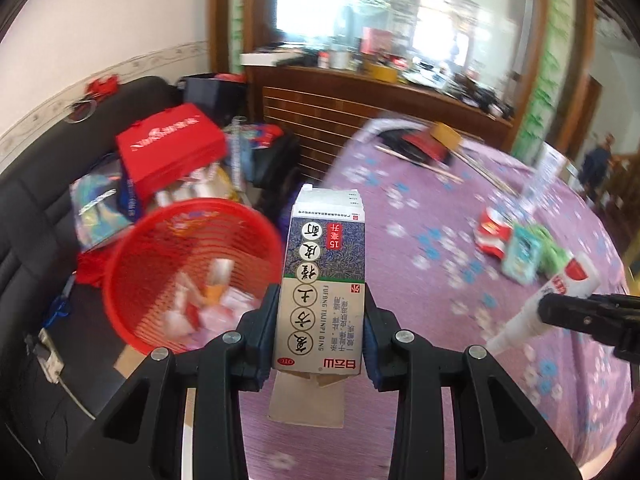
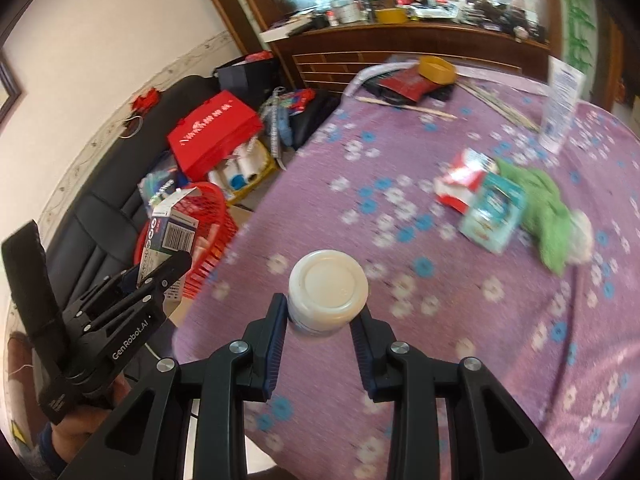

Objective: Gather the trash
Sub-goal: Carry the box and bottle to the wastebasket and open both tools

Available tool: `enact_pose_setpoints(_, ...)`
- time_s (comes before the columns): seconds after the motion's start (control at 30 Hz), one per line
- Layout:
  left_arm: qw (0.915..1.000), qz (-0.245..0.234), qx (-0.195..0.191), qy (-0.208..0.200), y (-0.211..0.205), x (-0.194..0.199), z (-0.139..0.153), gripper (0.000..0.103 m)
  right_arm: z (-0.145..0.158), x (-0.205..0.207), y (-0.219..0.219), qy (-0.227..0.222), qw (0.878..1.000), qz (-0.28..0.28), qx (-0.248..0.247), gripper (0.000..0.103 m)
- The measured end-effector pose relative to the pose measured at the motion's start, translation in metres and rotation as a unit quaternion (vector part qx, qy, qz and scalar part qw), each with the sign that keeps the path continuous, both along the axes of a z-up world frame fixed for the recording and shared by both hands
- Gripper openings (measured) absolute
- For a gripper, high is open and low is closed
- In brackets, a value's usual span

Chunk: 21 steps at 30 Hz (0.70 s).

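Left wrist view: left gripper (image 1: 320, 320) clamps medicine box (image 1: 326, 276) beside red basket (image 1: 192, 272)

Daylight's pouring in, so both views are plenty bright. The mirror (image 1: 400, 20) on the far wall is blown out white with glare. Heavy fisheye bend everywhere, walls curve hard and the corners go black. Lots of motion blur: the flowers on the purple tablecloth (image 2: 400, 184) smear, the red basket (image 1: 192, 272) is fuzzy, and the packets (image 2: 492, 208) on the table are mush. Only the stuff right up close, like the medicine box (image 1: 326, 280), stays sharp. Shadows are soft, barely there.
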State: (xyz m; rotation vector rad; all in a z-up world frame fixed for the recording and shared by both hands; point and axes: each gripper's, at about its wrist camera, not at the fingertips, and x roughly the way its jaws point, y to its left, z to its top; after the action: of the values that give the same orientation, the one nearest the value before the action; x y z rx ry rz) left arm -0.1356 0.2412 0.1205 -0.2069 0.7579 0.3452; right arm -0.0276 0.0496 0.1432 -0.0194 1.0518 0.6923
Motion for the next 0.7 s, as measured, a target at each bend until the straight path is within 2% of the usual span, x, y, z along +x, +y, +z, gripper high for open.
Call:
enact_pose_setpoints(0.23,0.9979,0.062,-0.014,0.013,0.078,-0.005,-0.006,0.035,0.021,0.007,0.091,-0.016,0.997,0.071,0.026,0.035)
enact_pose_setpoints(0.47,0.9955,0.088,-0.024,0.025,0.133,-0.006,-0.016,0.035,0.009,0.023,0.174,-0.002,0.994,0.100,0.032,0.036)
enact_pose_setpoints(0.5,0.9956,0.086,-0.027,0.025,0.137,-0.005,-0.017,0.037,0.005,0.026,0.185,0.002,0.994,0.104,0.033,0.036)
enact_pose_setpoints(0.53,0.9957,0.084,-0.028,0.027,0.140,-0.005,-0.018,0.046,0.003,0.028,0.191,0.005,0.993,0.109,0.035,0.038)
enact_pose_setpoints(0.6,0.9955,0.088,-0.025,0.026,0.143,-0.006,-0.018,0.062,-0.002,0.033,0.202,0.009,0.994,0.105,0.034,0.054)
enact_pose_setpoints(0.7,0.9956,0.087,-0.026,0.022,0.145,-0.010,-0.020,0.063,-0.003,0.037,0.193,0.013,0.995,0.084,0.046,0.055)
